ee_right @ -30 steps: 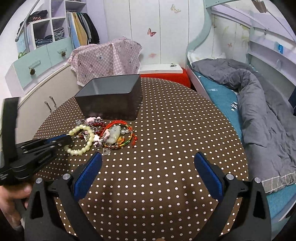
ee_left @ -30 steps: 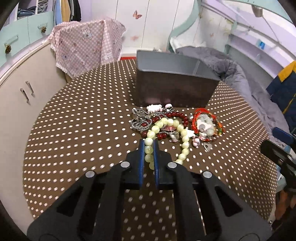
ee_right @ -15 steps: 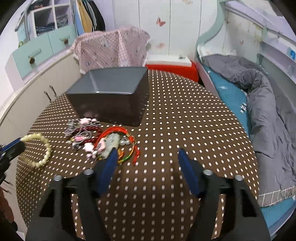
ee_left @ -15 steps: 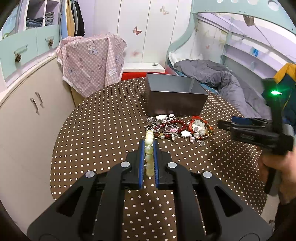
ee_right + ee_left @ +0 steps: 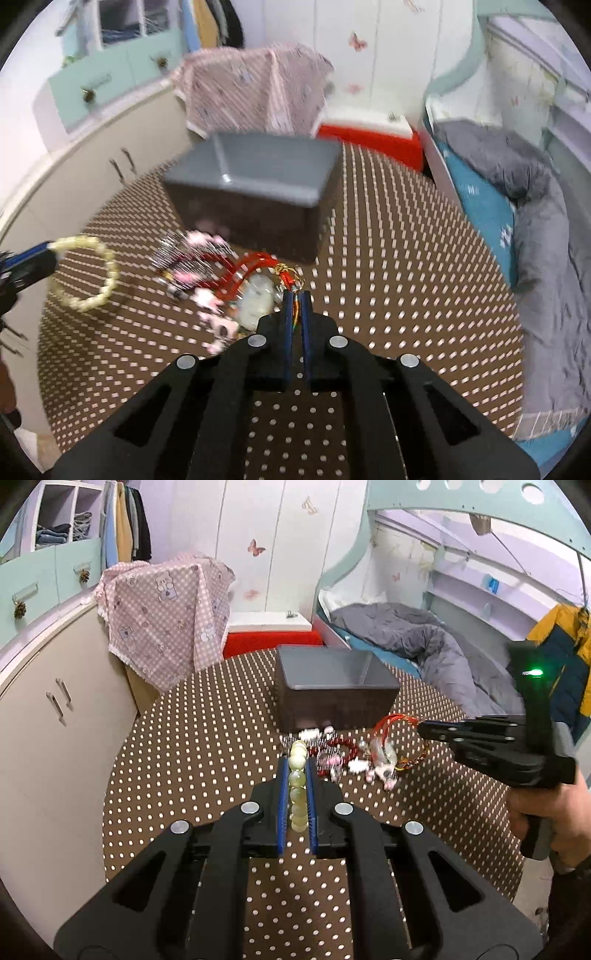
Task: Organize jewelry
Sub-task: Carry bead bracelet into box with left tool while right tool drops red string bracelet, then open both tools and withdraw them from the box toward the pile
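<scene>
While both grippers are clamped, the scene from near to far:

Left gripper [image 5: 296, 771]: blue pads pinched on the pale green bead bracelet [image 5: 297, 786], beads stacked upright between them; in the right wrist view the loop [image 5: 88, 273] hangs clear above the tablecloth.
Right gripper [image 5: 296, 295]: jaws closing to a narrow slit, the gold-wrapped knot of the red cord necklace [image 5: 251, 271] caught between them; its pale stone pendant [image 5: 256, 299] sits just left of the pads, though blur hides whether it has left the cloth.
Right hand [image 5: 554, 812]: wrapped round the gripper handle.
Jewelry pile [image 5: 340, 755]: dark red beads, pink-and-white charms, a silvery chain, just in front of the bin.
Grey storage bin [image 5: 332, 698]: open-topped, on the brown polka-dot tablecloth [image 5: 203, 738].
Pink checked cloth [image 5: 166, 613]: draped beyond the table.
Grey duvet [image 5: 424, 642]: on the bed at the far right.
</scene>
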